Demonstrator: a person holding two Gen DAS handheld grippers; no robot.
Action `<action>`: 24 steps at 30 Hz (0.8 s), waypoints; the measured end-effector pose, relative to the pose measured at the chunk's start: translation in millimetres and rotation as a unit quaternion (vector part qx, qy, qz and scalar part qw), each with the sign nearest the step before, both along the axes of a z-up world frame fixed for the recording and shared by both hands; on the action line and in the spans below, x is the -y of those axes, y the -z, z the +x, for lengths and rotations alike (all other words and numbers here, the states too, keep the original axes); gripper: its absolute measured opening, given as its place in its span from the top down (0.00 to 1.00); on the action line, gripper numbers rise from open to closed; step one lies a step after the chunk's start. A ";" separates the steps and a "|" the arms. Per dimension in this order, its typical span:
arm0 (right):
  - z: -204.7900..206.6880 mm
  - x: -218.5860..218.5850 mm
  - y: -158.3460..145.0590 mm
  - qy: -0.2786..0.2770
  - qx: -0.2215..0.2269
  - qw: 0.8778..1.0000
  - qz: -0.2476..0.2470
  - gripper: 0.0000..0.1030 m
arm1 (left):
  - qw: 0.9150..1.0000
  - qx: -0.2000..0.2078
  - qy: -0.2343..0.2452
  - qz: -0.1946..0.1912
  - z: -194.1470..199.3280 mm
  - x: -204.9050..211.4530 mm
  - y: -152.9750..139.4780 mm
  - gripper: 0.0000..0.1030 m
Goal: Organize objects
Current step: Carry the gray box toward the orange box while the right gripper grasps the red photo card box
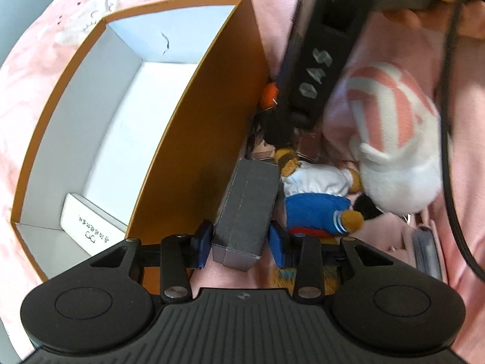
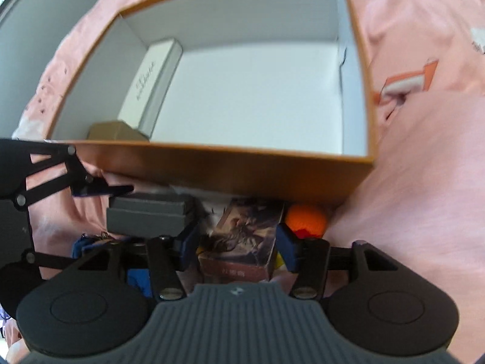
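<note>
My left gripper [image 1: 239, 244] points down over a grey box [image 1: 245, 200] lying on the pink sheet beside the orange carton [image 1: 212, 106]. Its blue pads stand on either side of the box, with a thin gap on the right, so it is open. My right gripper [image 2: 238, 245] is open astride a picture-printed card box [image 2: 242, 236], with neither pad pressing on it. An orange ball [image 2: 306, 220] rests just right of that box against the carton wall [image 2: 212, 170]. A small plush in a white shirt and blue shorts [image 1: 315, 194] lies right of the grey box.
Inside the carton lie a white box [image 2: 151, 82] and a brown box [image 2: 115, 130]. A large white and pink plush [image 1: 394, 139] and a black cable [image 1: 451, 151] are at the right. A shiny flat item [image 1: 427, 251] lies on the pink sheet [image 2: 424, 182].
</note>
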State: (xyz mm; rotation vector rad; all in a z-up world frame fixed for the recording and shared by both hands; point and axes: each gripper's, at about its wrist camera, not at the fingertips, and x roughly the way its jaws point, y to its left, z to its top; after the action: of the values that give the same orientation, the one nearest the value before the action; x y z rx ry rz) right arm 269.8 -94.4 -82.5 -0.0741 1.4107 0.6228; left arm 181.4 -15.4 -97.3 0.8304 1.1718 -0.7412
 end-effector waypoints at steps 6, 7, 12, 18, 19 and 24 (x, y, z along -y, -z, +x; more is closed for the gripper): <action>7.7 -8.2 15.7 0.005 -0.027 0.999 -0.020 0.38 | 0.999 0.007 -0.047 -0.023 -1.4 -10.8 -6.4 0.58; 9.2 -9.7 18.1 0.004 -0.031 0.999 -0.024 0.37 | 0.997 0.005 -0.064 -0.031 -0.3 -15.5 -10.1 0.58; 13.1 -17.7 33.3 -0.010 -0.045 0.998 -0.051 0.37 | 0.990 -0.008 -0.122 -0.075 4.4 -39.3 -35.2 0.60; 10.3 -8.8 26.4 -0.005 -0.036 0.998 -0.043 0.38 | 0.981 -0.010 -0.155 -0.120 14.1 -62.8 -72.3 0.61; 8.2 -6.1 21.9 -0.006 -0.031 0.999 -0.039 0.38 | 0.978 -0.012 -0.161 -0.129 18.8 -74.7 -79.2 0.61; -2.0 15.6 -10.5 0.001 -0.001 1.000 -0.006 0.39 | 0.968 0.001 -0.181 -0.173 15.3 -72.0 -109.4 0.62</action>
State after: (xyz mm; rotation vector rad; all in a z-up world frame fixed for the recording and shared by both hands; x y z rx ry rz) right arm 267.8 -110.0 -72.0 -0.0814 1.4172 0.6141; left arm 196.7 56.6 12.1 0.3139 1.1106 -0.6158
